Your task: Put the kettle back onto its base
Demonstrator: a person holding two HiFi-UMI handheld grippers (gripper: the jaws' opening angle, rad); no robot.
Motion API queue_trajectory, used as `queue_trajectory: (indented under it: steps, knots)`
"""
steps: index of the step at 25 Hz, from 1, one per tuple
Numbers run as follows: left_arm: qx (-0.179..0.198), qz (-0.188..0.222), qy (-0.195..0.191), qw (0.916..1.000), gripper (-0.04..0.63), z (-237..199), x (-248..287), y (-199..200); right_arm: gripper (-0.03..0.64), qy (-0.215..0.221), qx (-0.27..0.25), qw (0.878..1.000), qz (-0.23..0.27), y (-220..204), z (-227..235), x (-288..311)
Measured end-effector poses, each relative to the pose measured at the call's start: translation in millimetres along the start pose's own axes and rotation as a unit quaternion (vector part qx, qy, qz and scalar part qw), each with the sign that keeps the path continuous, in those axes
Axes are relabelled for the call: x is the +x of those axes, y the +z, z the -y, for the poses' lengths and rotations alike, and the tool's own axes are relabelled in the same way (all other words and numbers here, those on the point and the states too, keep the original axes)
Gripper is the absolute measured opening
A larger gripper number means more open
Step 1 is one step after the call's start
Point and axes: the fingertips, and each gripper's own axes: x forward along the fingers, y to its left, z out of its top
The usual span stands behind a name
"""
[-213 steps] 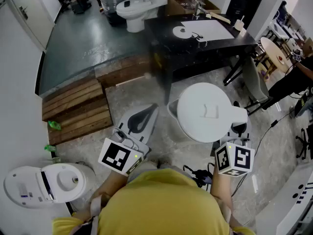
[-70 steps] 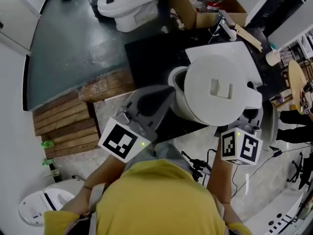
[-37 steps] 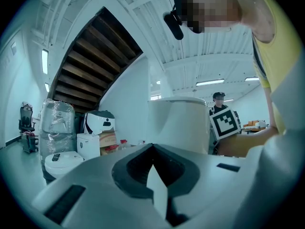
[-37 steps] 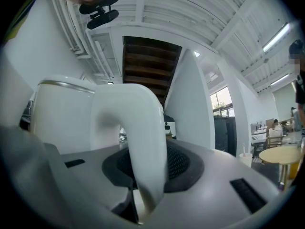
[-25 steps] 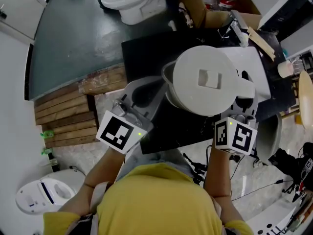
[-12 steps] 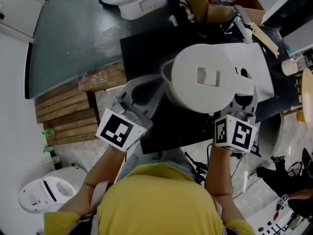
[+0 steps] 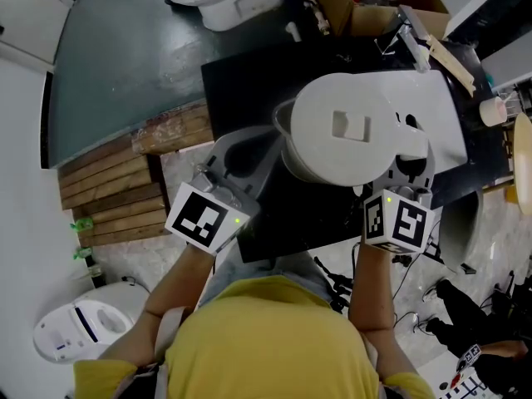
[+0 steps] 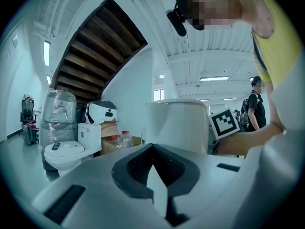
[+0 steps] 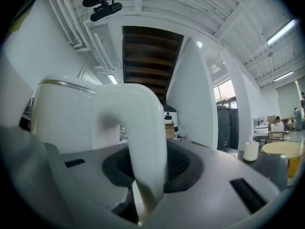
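1. Holding item: a white electric kettle (image 7: 353, 131), carried over the black table (image 7: 249, 81), above the white sheet (image 7: 445, 115) that lies on it.
2. Right gripper (image 7: 406, 171): its fingers are clamped on the kettle's handle (image 9: 143, 142), and the white loop fills the hollow between the dark pads.
3. Left gripper (image 7: 266, 144): its fingers are together with nothing between them. The tips sit just beside the kettle's body on the spout side, and I cannot tell whether they touch it.
4. Base: not visible in any view. I judge it lies hidden beneath the kettle.
5. Progress, done: the kettle is gripped, brought over the table and lined up roughly above the sheet.
6. Progress, left: I cannot confirm that the kettle is seated. By my reading, the final lowering onto the base and the release of the handle remain.
7. Attitude: the kettle is upright, with its lid (image 7: 351, 127) facing the head camera, so the long axis runs vertically.
8. Heading: the spout (image 7: 283, 125) points to the left of the head view, towards the left gripper. The handle points to the right and back towards me.
9. Condition: the lid is shut and I see no tilt in either gripper view.
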Motion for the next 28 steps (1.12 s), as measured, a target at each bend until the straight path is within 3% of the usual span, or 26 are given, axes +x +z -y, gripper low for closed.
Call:
queue_trajectory:
  steps: [9, 15, 28]
  knots:
    - [-0.004, -0.004, 0.007, 1.0000, 0.008, -4, 3, -4, 0.106, -0.002, -0.008, 1.000, -0.014, -3, 0, 4]
    - [0.002, -0.009, 0.021, 0.9997, 0.008, -7, 3, -7, 0.109, 0.006, 0.014, 1.000, -0.007, -2, -2, -2]
    - [-0.002, -0.013, 0.042, 0.9990, 0.008, -4, 1, -5, 0.147, -0.019, 0.017, 0.999, -0.025, -5, 0, -13]
